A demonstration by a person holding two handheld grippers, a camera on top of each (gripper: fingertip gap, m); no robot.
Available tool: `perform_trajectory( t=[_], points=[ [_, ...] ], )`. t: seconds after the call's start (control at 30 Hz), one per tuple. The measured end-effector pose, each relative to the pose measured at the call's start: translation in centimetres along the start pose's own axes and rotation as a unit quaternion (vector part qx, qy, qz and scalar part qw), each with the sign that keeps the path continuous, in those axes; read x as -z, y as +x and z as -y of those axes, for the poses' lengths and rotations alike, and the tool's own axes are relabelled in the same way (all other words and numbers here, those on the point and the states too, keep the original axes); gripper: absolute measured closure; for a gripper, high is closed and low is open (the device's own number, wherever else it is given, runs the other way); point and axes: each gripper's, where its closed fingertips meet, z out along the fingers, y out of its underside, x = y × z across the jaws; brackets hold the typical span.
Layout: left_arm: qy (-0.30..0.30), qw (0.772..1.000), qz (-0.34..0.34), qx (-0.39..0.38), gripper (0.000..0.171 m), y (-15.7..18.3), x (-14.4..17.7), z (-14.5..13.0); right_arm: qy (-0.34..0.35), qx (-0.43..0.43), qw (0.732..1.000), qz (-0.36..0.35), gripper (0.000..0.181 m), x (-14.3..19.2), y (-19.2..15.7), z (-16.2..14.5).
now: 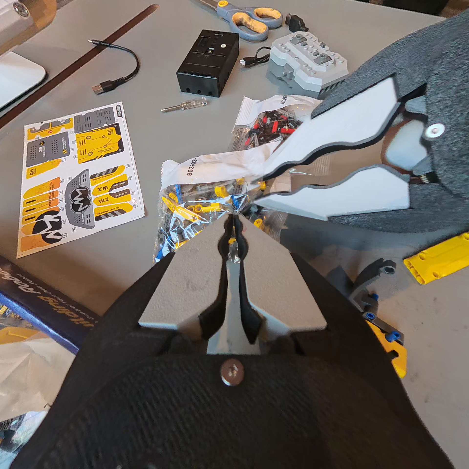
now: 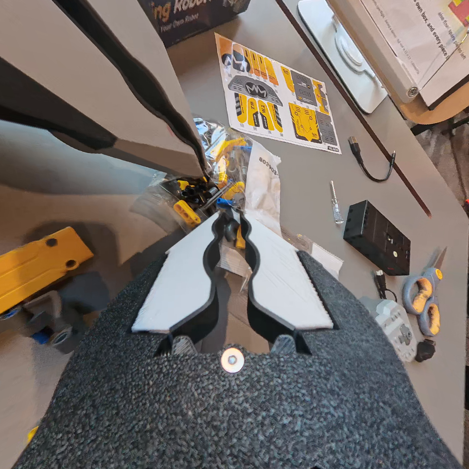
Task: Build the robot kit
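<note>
Pinching the clear bag of yellow bricks [image 1: 193, 210] beside the sticker sheet [image 1: 78, 177], the left gripper [image 1: 234, 220] is clamped on plastic; the right gripper [image 2: 229, 215] hovers narrowly parted at the bag's white end.

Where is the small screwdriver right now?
In the left wrist view the small screwdriver lies on the grey table, just in front of the black box, between the sticker sheet and the parts bags.
</note>
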Motion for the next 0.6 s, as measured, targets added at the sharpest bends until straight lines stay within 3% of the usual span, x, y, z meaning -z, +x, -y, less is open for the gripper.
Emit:
perform_trajectory(
  t=[0.33, 0.6],
  points=[
    [0.006, 1.0, -0.006, 0.013, 0.171, -0.1, 0.2, 0.1, 0.001, -0.018, 0.999, 0.027, 0.169, 0.0, -1.5, 1.7],
    [0.004, 0.999, -0.02, 0.032, 0.171, -0.3, 0.1, -0.1, -0.053, -0.033, 0.998, 0.015, 0.17, -1.6, -1.0, -0.8]
  ],
)
